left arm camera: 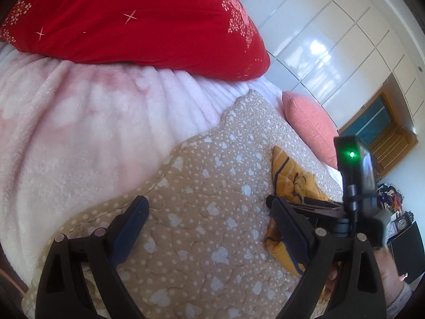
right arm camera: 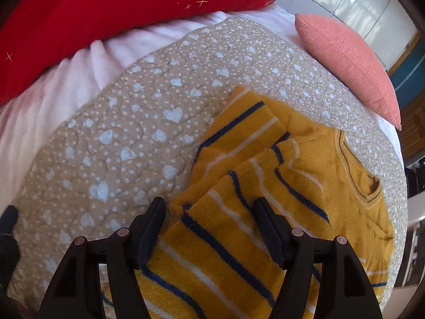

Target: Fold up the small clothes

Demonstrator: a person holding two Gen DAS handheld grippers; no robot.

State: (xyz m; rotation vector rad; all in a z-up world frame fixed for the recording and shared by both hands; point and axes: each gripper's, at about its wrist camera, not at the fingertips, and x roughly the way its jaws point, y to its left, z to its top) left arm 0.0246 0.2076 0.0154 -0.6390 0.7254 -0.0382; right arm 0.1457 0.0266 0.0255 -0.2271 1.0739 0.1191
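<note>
The yellow sweater (right arm camera: pixel 255 186), knitted with navy and white stripes, lies partly folded on the tan quilt (right arm camera: pixel 132 133), which is stitched and dotted with pale hearts; bare quilt spreads to its left, up to the scalloped edge against a fluffy pink blanket (left arm camera: pixel 79 122); the right claw (right arm camera: pixel 209 207) stands open over the sweater's striped fold, gripping nothing; the left claw (left arm camera: pixel 209 207) gapes wide over empty quilt; the sweater's lower hem is cut off.
</note>
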